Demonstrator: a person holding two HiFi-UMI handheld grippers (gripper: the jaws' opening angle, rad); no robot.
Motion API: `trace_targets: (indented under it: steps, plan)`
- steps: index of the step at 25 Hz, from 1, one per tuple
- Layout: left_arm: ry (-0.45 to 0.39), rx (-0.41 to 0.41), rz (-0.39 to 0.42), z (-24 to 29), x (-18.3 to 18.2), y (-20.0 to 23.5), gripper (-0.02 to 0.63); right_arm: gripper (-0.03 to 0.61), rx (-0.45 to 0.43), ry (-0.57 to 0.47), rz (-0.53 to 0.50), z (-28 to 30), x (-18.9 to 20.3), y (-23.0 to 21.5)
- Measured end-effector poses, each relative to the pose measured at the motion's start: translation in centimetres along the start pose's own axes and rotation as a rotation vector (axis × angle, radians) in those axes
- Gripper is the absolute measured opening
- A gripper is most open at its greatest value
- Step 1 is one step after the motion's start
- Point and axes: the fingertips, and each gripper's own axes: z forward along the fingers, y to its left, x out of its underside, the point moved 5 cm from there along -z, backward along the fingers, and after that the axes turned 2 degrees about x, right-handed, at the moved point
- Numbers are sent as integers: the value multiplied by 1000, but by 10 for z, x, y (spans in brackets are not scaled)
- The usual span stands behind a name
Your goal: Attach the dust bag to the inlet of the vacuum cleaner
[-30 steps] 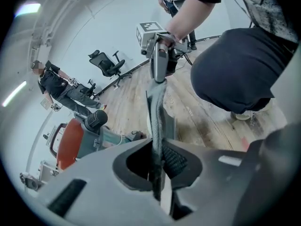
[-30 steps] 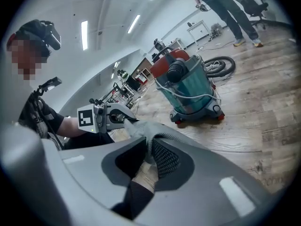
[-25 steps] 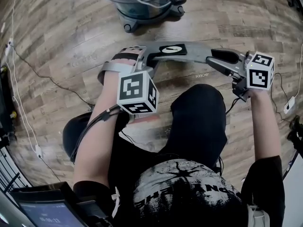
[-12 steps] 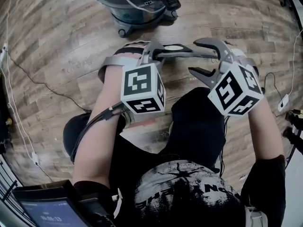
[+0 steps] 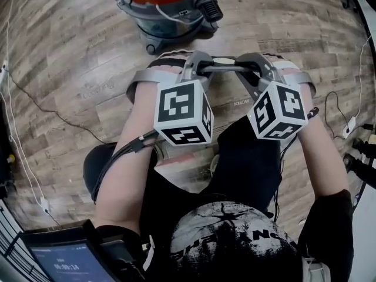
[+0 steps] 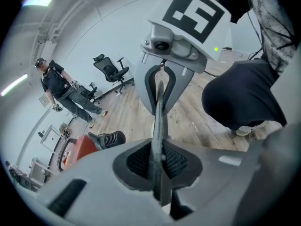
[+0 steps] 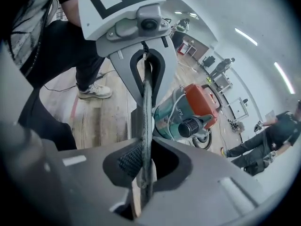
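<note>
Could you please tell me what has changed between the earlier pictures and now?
The right tool rolled over and swung in toward the left tool. Its jaws have just closed on the dust bag, which turned from flat to edge-on. The left tool kept its grip on the bag, and the vacuum cleaner stayed on the floor.

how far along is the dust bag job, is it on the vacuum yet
Done: the dust bag is up off the floor, pinched edge-on by the left gripper. In hand: the right gripper has just been closing its jaws, and they are on the bag's other end, so both grippers hold it. Left: the vacuum cleaner stands apart on the floor ahead, and the bag is not on its inlet yet.
</note>
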Motion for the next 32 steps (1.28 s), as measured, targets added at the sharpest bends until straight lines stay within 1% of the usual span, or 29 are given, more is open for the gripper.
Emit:
trace_targets:
  steps: [3, 6, 9, 12, 15, 17, 19, 21, 24, 28, 30, 32]
  plan:
    - [-18, -9, -13, -1, -2, 4, 32, 32, -13, -3, -5, -3, 0, -6]
    - [-42, -24, -20, -4, -6, 8, 37, 32, -18, 3, -41, -7, 2, -13]
    - [-60, -35, -20, -8, -6, 13, 55, 32, -22, 14, -68, -6, 7, -22]
    - [-64, -56, -3, -11, -5, 18, 60, 32, -18, 22, -88, -3, 8, -30]
    - [-65, -70, 31, -10, -5, 24, 58, 32, -19, 28, -115, 4, 1, -36]
    - [-62, -69, 42, -8, -4, 27, 38, 32, -20, 34, -134, 9, -4, -40]
    - [-66, -70, 34, -7, -2, 34, 31, 34, -7, 34, -139, 13, -6, -46]
    - [-79, -70, 15, -7, 0, 43, 28, 43, 26, 31, -122, 14, -6, -53]
    - [-79, -64, 1, -4, 4, 55, 28, 77, 75, 44, -93, 15, 0, -65]
    - [-91, -44, -4, 1, 8, 60, 28, 44, 73, 59, -98, 18, 3, -67]
    - [-92, -38, -19, 5, 8, 61, 28, 41, 75, 69, -105, 20, 4, -70]
    - [-86, -41, -14, 10, 9, 62, 28, 41, 86, 79, -120, 24, 7, -74]
